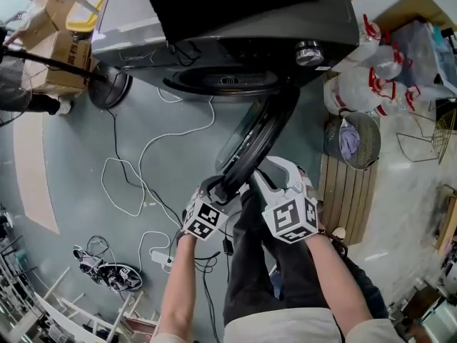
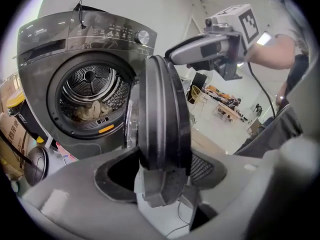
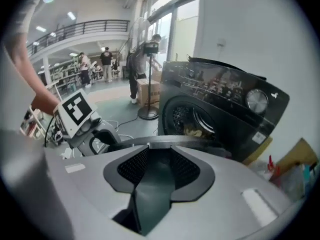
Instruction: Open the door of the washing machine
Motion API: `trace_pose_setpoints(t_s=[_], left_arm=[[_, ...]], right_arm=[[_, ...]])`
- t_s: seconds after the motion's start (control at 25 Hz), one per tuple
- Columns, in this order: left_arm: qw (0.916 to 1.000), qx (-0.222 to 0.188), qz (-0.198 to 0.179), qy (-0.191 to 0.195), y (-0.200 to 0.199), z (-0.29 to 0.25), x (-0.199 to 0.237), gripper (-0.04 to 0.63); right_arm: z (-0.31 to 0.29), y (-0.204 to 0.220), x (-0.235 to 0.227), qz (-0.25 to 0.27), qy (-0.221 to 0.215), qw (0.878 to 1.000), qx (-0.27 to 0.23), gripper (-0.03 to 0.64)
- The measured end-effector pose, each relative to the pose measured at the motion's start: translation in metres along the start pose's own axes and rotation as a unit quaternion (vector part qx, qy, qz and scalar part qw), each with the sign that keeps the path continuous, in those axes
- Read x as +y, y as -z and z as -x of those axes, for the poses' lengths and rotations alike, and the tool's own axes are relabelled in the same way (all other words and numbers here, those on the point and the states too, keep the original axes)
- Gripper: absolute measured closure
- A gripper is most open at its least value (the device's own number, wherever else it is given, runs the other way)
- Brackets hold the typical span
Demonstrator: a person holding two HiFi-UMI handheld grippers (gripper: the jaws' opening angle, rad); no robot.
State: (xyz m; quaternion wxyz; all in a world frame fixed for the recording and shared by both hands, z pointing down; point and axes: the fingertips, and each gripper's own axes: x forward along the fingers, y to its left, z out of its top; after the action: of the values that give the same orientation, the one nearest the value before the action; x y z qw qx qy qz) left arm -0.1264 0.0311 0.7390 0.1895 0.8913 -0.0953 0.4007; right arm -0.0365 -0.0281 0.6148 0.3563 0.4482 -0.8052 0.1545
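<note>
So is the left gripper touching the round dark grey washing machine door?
Touching. The left gripper view shows the round dark grey door with its rim clamped between the jaws of the left gripper.

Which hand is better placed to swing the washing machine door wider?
Probably left. The left gripper has the edge of the door between its jaws; the right gripper sits beside it, holding nothing.

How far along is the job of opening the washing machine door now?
Done: the round dark door of the grey washing machine stands swung clear, its steel drum exposed. In hand: the left gripper grips the door's rim; the right gripper sits beside it, jaws apart. Left: probably only letting go.
</note>
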Motion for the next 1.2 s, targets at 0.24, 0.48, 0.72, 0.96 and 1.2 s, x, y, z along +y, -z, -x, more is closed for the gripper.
trace_pose_setpoints(t_s=[0.24, 0.48, 0.72, 0.96, 1.2], left_arm=[[0.9998, 0.001, 0.005, 0.019, -0.003, -0.011, -0.033, 0.271], [0.9983, 0.004, -0.011, 0.056, -0.007, -0.025, -0.074, 0.247], [0.9966, 0.003, -0.03, 0.077, -0.016, -0.045, -0.117, 0.245], [0.9911, -0.005, -0.036, 0.128, -0.039, -0.072, -0.163, 0.245], [0.9817, 0.0, -0.102, 0.161, -0.067, -0.107, -0.192, 0.373]], right_arm=[[0.017, 0.016, -0.008, -0.125, 0.01, 0.992, -0.02, 0.509], [0.04, 0.041, -0.016, -0.187, 0.025, 0.982, -0.028, 0.5], [0.061, 0.072, -0.005, -0.256, 0.006, 0.966, -0.025, 0.438], [0.079, 0.104, -0.012, -0.324, 0.015, 0.946, -0.024, 0.431], [0.099, 0.133, -0.044, -0.337, 0.059, 0.939, -0.024, 0.419]])
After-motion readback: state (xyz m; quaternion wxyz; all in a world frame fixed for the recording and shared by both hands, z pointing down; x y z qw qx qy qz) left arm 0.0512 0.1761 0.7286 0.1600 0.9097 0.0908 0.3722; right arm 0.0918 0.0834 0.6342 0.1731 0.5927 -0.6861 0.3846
